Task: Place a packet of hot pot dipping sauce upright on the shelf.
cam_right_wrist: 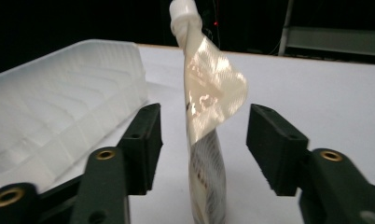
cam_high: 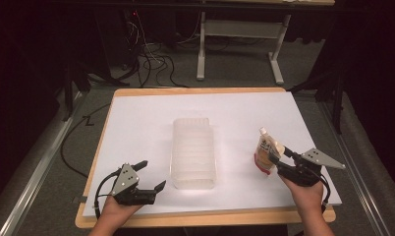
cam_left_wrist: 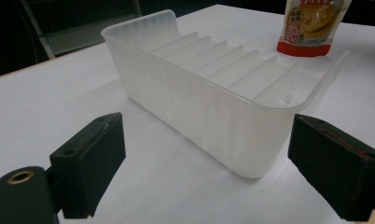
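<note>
A spouted pouch [cam_high: 267,150] with a white cap and a red-and-yellow label stands upright on the white sheet at the right. My right gripper [cam_high: 277,160] is open around it. In the right gripper view the pouch [cam_right_wrist: 209,93] rises between the two pads with a gap on each side of it. A translucent ribbed plastic bin [cam_high: 193,152] lies empty at the middle of the table. My left gripper [cam_high: 153,174] rests open near the front left, with nothing between its fingers. In the left gripper view [cam_left_wrist: 209,135] it faces the bin's near end [cam_left_wrist: 199,102], and the pouch [cam_left_wrist: 311,28] stands beyond it.
The white sheet [cam_high: 146,113] covers a wooden tabletop whose edge [cam_high: 205,216] shows at the front. Beyond the table, dark floor carries cables [cam_high: 151,61] and the grey legs of another table [cam_high: 201,49]. Bare sheet lies behind and to the left of the bin.
</note>
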Tool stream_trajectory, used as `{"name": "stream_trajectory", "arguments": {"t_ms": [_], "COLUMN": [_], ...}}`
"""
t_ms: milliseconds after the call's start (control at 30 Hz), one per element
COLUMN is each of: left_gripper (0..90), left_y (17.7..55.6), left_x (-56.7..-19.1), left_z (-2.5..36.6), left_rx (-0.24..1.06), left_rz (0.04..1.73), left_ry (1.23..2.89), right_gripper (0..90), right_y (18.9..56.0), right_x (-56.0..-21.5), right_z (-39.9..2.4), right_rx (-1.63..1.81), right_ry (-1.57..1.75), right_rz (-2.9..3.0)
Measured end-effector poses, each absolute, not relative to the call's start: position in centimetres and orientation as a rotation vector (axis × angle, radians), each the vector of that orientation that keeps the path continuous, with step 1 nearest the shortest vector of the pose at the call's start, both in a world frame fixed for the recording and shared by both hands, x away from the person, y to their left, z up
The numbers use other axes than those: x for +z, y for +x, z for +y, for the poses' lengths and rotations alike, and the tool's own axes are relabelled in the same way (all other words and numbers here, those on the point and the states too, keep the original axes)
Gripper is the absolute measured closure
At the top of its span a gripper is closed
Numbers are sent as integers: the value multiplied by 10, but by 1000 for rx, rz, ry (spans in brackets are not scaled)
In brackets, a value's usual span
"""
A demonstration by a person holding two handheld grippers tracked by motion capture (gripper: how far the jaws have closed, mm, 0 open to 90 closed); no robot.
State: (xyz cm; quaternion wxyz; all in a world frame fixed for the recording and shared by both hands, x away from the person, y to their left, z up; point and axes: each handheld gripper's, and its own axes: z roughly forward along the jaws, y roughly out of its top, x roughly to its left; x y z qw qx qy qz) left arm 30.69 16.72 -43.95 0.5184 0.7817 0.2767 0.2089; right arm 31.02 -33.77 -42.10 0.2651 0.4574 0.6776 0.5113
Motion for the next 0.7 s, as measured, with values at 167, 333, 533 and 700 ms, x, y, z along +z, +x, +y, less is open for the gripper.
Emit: {"name": "stream_trajectory", "arguments": {"t_ms": [167, 333, 533, 700], "left_gripper": [117, 117, 117, 117], "left_y": [307, 307, 304, 302], "left_x": [-439, -439, -440, -440], "left_z": [167, 168, 170, 173], "left_rx": [501, 508, 510, 515], "left_rz": [663, 664, 672, 682], "left_ry": [1876, 1876, 1879, 1878], "right_gripper": [640, 777, 879, 900], "right_y": [313, 315, 319, 323], "right_x": [-428, -429, -427, -426], "right_z": [-338, -339, -340, -345], "right_rx": [1374, 1374, 1386, 1384], "right_ry": [1251, 1242, 1239, 1213], "right_rz": [1885, 1901, 1901, 1912]}}
